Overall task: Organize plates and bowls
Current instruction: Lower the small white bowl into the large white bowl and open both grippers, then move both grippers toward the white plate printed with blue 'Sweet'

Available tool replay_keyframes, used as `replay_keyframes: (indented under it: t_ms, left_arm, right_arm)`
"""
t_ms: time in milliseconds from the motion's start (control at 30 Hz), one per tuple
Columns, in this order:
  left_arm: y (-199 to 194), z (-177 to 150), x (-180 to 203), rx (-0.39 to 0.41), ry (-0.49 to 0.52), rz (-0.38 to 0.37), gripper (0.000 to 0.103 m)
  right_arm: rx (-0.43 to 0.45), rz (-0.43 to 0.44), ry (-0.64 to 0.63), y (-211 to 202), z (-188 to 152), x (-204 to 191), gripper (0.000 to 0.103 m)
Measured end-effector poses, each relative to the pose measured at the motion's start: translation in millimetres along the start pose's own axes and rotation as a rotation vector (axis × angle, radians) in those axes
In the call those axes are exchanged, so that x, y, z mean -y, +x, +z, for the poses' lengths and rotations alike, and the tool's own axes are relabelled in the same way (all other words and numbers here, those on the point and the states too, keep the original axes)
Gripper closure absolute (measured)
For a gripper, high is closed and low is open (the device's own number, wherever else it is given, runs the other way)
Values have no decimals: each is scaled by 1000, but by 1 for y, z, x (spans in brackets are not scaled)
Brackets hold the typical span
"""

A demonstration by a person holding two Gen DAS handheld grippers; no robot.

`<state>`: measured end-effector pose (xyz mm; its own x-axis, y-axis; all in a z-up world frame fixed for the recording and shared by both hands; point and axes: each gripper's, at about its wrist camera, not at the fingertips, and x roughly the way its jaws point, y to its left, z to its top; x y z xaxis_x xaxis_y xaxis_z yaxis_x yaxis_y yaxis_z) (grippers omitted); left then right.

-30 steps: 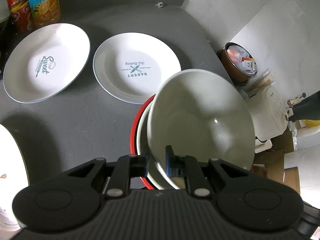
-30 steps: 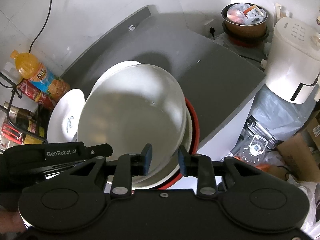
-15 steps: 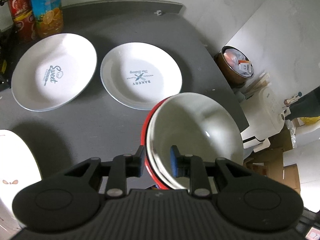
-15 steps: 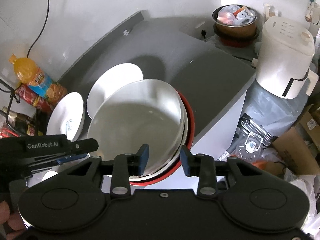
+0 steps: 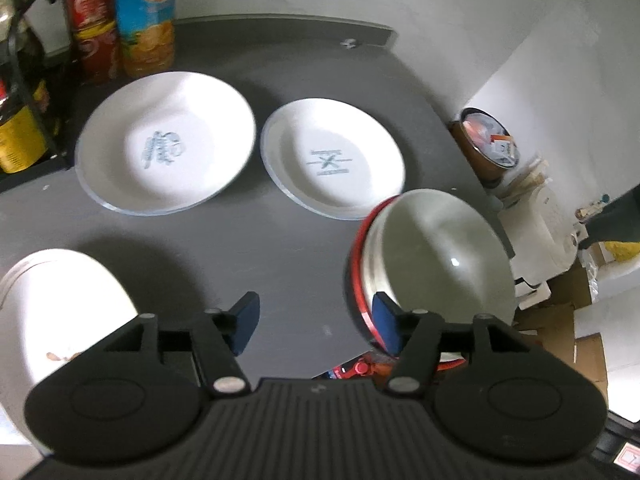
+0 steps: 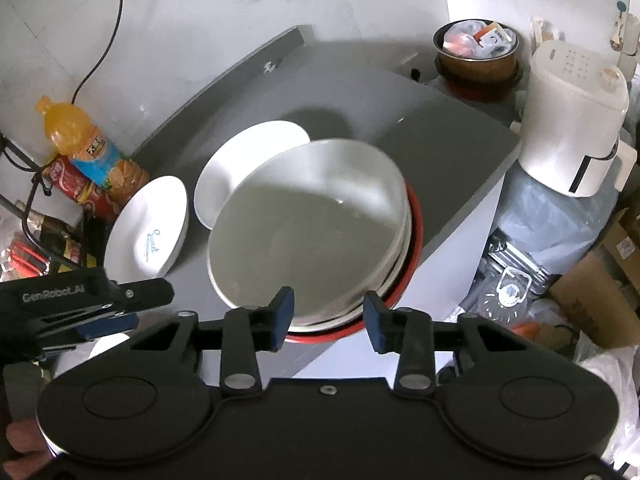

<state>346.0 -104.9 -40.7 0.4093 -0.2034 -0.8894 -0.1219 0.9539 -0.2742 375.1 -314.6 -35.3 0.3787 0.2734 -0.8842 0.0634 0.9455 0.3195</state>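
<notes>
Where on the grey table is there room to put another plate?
Bare grey tabletop lies in front of the two white printed plates, between the white dish and the stacked bowls. The far-left corner by the bottles is crowded.

Black ribbed tongs (image 5: 316,324), blue pads (image 6: 283,311), silver screws, seemingly "GenRobot.AI" lettering

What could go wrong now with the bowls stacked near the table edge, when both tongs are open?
1. The stack of pale glazed bowls in the red-rimmed bowl sits close to the grey table edge; a nudge could tip it off.
2. The top bowl looks tilted, so it may slide.
3. The open left tongs have one pad close to the stack's rim and could knock it; the open right tongs hover just in front of it.
</notes>
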Motion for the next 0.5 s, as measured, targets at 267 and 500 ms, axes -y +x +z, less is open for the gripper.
replay_keyframes:
  t_ms: [267, 500]
  left_arm:
    - [-18, -7, -23, 36, -25, 17, 29]
    - [-31, -10, -45, 65, -70, 63, 26]
  right_arm:
    - [-15, 19, -25, -8, -7, -22, 69]
    - [-18, 45, -105, -8, 0, -54, 57]
